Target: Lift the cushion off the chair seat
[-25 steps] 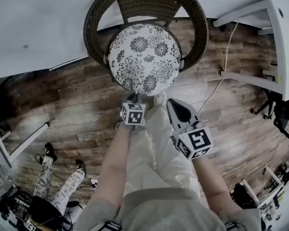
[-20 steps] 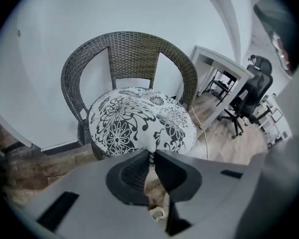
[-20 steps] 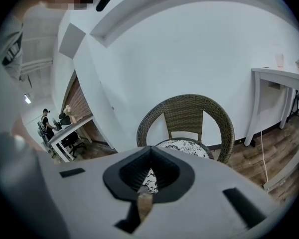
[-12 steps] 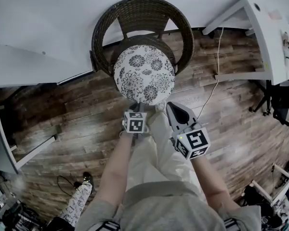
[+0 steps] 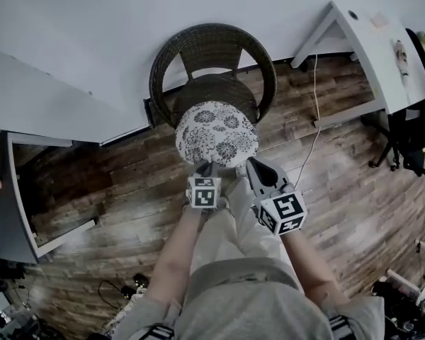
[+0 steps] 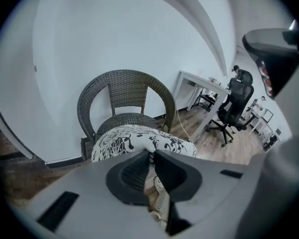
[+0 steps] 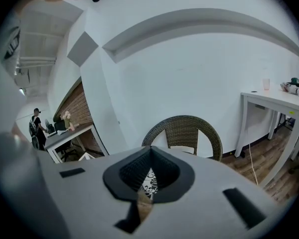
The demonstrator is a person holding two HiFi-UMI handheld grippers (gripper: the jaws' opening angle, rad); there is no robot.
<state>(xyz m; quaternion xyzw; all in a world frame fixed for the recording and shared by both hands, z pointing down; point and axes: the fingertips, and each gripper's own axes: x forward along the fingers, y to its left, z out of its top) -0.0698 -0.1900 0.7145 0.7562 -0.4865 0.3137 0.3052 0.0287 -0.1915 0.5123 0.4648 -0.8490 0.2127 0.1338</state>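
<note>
My left gripper (image 5: 204, 167), right gripper (image 5: 253, 164) pinch floral cushion (image 5: 216, 132) rim just ahead; I lift evenly, clearing wicker chair (image 5: 211, 48).

Cushion (image 5: 216, 133): printed cloth, pale ground with dark flower pattern, matt, soft and puffy at the edge. Chair (image 5: 212, 52): dark woven wicker, coarse and ribbed, dull finish, seat woven the same. Floor (image 5: 120, 168): wood planks, mottled brown, grain visible, slight sheen in places. Wall (image 5: 92, 34): smooth, flat white, looks painted, matt. Desk (image 5: 375, 48): white, smooth top and legs, material unclear. Left gripper (image 6: 150, 154) and right gripper (image 7: 150, 149): grey shells, look like matt plastic; pads (image 6: 133, 172) darker, finely ribbed, seemingly rubbery. Trousers (image 5: 234, 239): light cloth, creased. Cable (image 5: 314, 112): thin, pale, smooth.
</note>
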